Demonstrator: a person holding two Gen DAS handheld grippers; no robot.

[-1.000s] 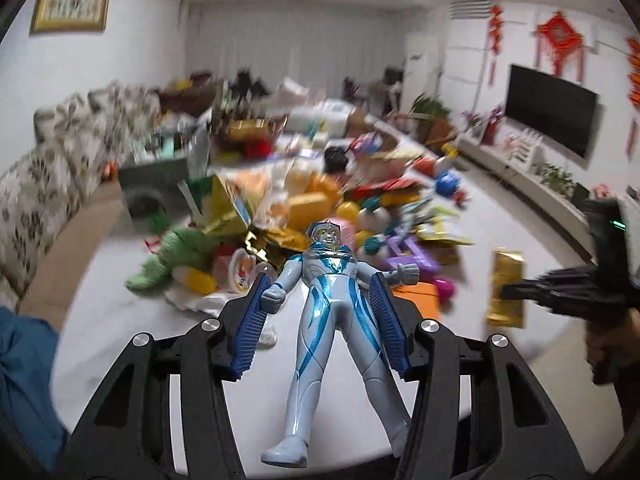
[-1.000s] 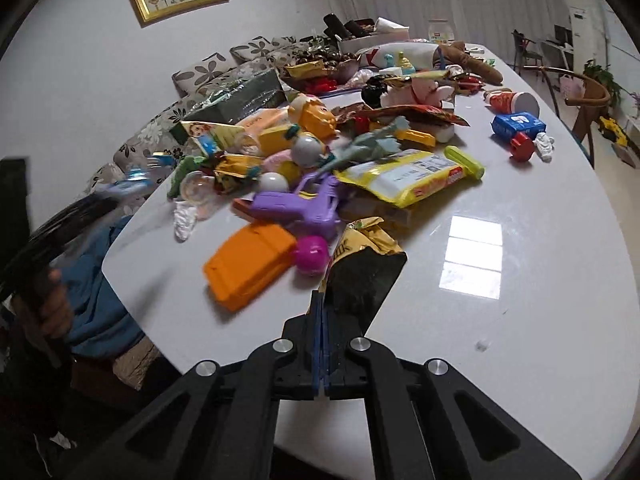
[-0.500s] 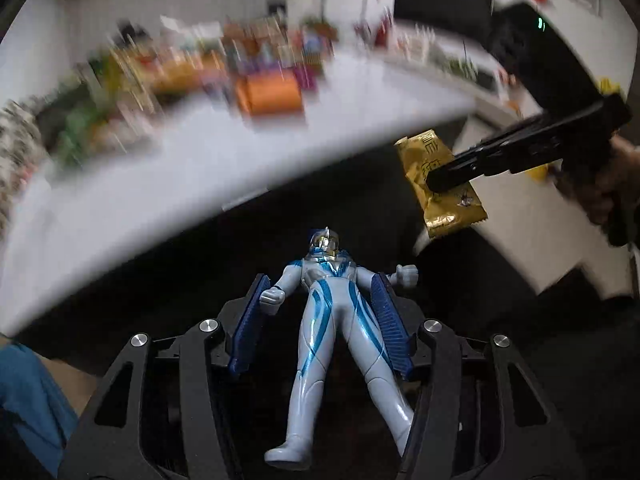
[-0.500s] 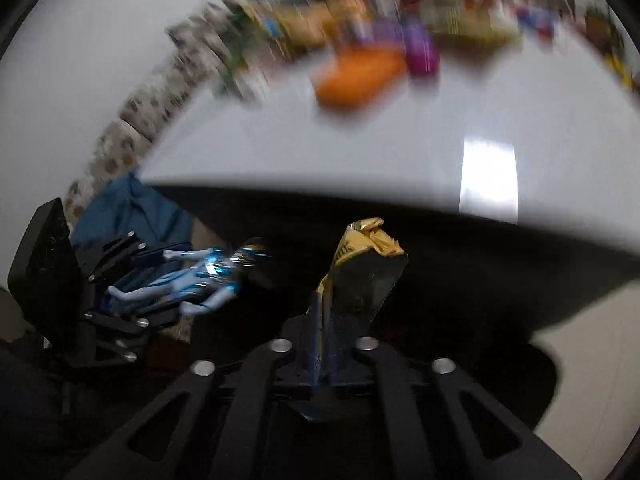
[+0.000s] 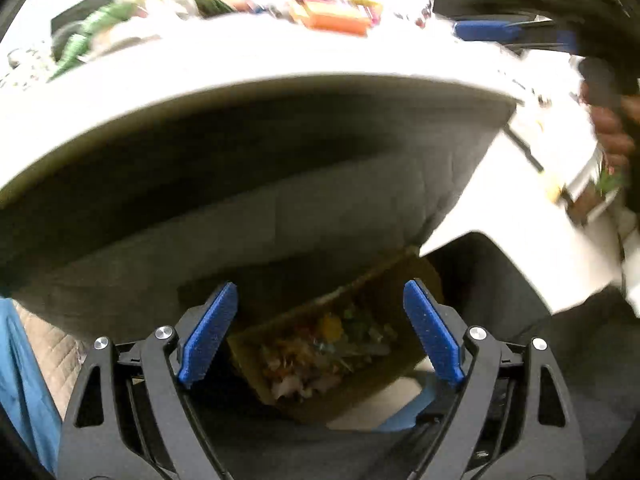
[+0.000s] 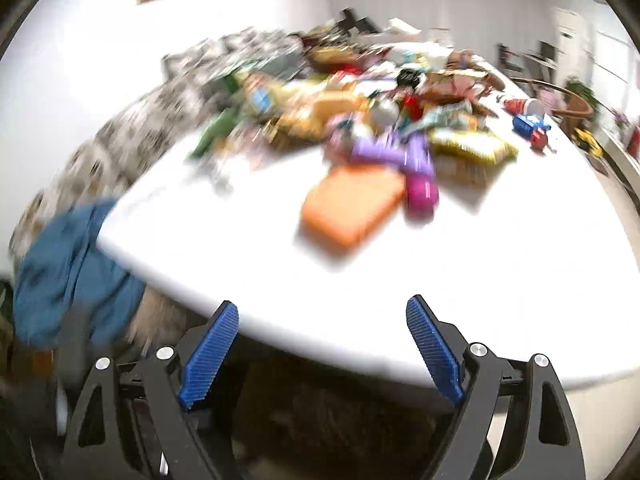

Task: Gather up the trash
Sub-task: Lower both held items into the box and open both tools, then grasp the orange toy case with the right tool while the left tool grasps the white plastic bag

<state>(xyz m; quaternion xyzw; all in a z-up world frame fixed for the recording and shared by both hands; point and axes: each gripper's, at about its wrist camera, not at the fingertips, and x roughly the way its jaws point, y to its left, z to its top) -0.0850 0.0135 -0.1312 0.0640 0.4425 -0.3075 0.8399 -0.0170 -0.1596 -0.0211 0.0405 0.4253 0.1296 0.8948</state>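
Note:
My left gripper is open and empty below the white table's edge. It points down at a cardboard box on the floor under the table, which holds a jumble of colourful items. My right gripper is open and empty, just off the near edge of the table. It also shows in the left wrist view, up at the top right. A blurred pile of wrappers and toys covers the far part of the table.
An orange flat case, a purple toy gun and a yellow snack bag lie nearest on the table. A blue cloth hangs at the left by a patterned sofa. Both views are motion-blurred.
Both grippers have opened. The toy figure has left my left gripper and the gold wrapper has left my right gripper. The right gripper has swung back up to the table.

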